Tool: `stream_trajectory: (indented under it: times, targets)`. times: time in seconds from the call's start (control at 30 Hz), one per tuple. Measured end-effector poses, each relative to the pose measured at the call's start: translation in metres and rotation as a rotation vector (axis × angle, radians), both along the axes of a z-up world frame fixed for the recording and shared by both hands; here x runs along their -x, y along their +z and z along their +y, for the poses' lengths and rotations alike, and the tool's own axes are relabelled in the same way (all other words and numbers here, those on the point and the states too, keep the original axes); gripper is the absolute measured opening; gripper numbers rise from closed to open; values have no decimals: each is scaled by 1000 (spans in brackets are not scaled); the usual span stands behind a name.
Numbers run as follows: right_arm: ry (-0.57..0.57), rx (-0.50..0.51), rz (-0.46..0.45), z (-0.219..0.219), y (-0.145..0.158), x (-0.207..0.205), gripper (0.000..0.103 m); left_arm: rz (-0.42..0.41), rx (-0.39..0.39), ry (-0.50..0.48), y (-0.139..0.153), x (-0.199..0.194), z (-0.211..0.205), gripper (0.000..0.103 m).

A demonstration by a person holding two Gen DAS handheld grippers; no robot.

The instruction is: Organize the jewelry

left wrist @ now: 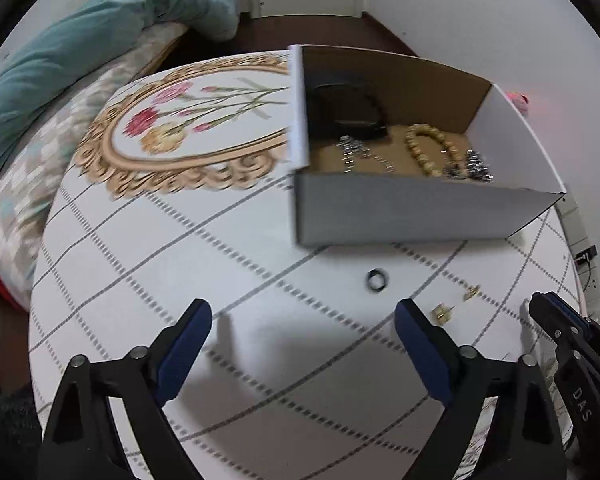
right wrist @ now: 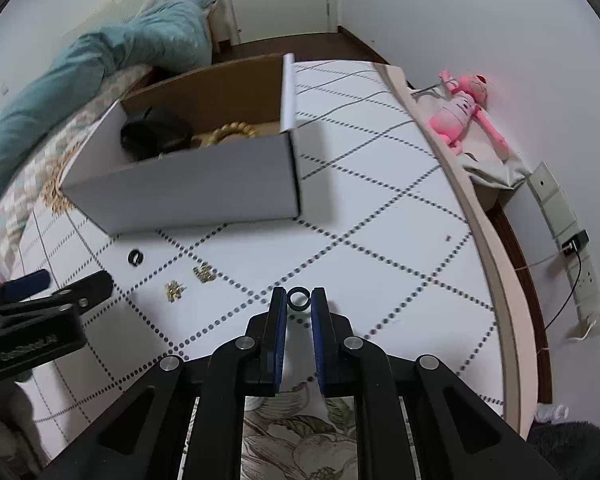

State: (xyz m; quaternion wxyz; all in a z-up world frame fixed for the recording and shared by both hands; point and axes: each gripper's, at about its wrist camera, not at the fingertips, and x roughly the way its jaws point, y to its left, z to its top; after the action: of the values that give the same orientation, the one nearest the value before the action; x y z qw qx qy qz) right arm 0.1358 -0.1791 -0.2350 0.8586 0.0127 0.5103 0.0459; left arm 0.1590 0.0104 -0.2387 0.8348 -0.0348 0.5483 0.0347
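Note:
An open cardboard box (left wrist: 420, 216) (right wrist: 188, 196) stands on the table and holds a wooden bead bracelet (left wrist: 430, 148), silver chains (left wrist: 352, 152) and a black pouch (left wrist: 348, 112). A second black ring (left wrist: 376, 280) (right wrist: 135, 258) and two gold earrings (left wrist: 442, 312) (right wrist: 174, 291) (right wrist: 204, 273) lie on the cloth in front of the box. My left gripper (left wrist: 302, 322) is open and empty above the cloth, short of that ring. My right gripper (right wrist: 299, 300) is shut on a black ring (right wrist: 299, 299) held between its tips.
A patterned tablecloth (left wrist: 220, 240) covers the table. A teal blanket (left wrist: 60, 56) lies on a bed to the left. A pink plush toy (right wrist: 460, 112) and a power strip (right wrist: 580, 272) sit past the table's right edge.

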Motion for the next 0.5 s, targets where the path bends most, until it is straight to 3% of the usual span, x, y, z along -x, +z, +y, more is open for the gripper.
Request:
stream_trajectory:
  times: [0.17, 0.23, 0.3, 0.4, 0.47, 0.5]
  targets:
    - [-18, 1, -2, -8, 3, -3, 13, -6, -14, -56, -8, -9, -16, 73]
    - [-25, 1, -3, -11, 4, -3, 13, -3, -18, -71, -10, -9, -20, 70]
    - [-31, 3, -2, -14, 4, -4, 13, -17, -22, -88, -9, -8, -24, 60]
    - [-38, 2, 1, -16, 3, -4, 13, -34, -24, -110, -6, -7, -29, 38]
    - [-39, 2, 1, -16, 3, -4, 13, -42, -24, -121, -5, -7, -31, 12]
    - [-39, 0, 1, -16, 3, -4, 13, -41, -22, -122, -4, -7, -30, 10]
